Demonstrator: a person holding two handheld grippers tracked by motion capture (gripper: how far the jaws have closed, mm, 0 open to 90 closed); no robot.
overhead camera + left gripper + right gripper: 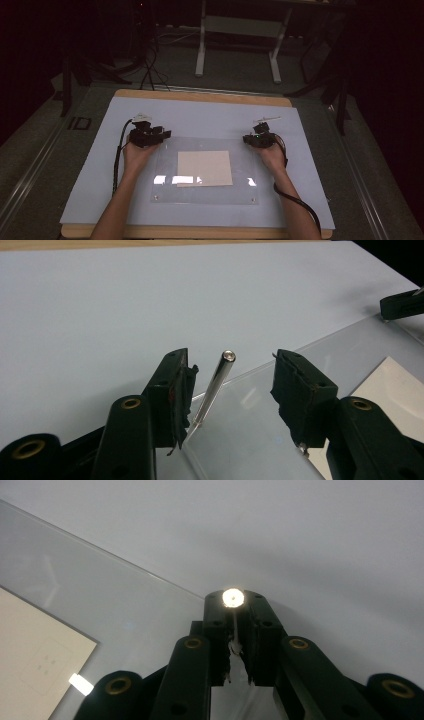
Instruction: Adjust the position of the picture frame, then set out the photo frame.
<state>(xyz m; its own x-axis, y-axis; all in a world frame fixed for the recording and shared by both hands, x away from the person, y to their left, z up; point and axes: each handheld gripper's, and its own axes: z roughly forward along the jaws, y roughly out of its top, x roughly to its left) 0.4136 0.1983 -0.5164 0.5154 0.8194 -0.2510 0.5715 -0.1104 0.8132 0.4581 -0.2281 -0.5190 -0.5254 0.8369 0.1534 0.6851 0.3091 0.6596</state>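
Two metal pins stand at the far corners of one clear acrylic plate [165,192]. The left gripper [232,382] is released, its jaws apart around the left pin [214,387], touching neither side. One beige sheet [205,168] lies under the plate's middle. The right gripper [234,630] is clenched on the right pin [233,598].

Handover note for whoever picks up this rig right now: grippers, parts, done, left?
Left gripper: open, jaws either side of a metal pin standing at the clear plate's corner, not gripping it.
Right gripper: shut on another pin at the plate's opposite far corner.
Done: left pin looks seated.
Left: release the right pin; the near corners probably still need attention.
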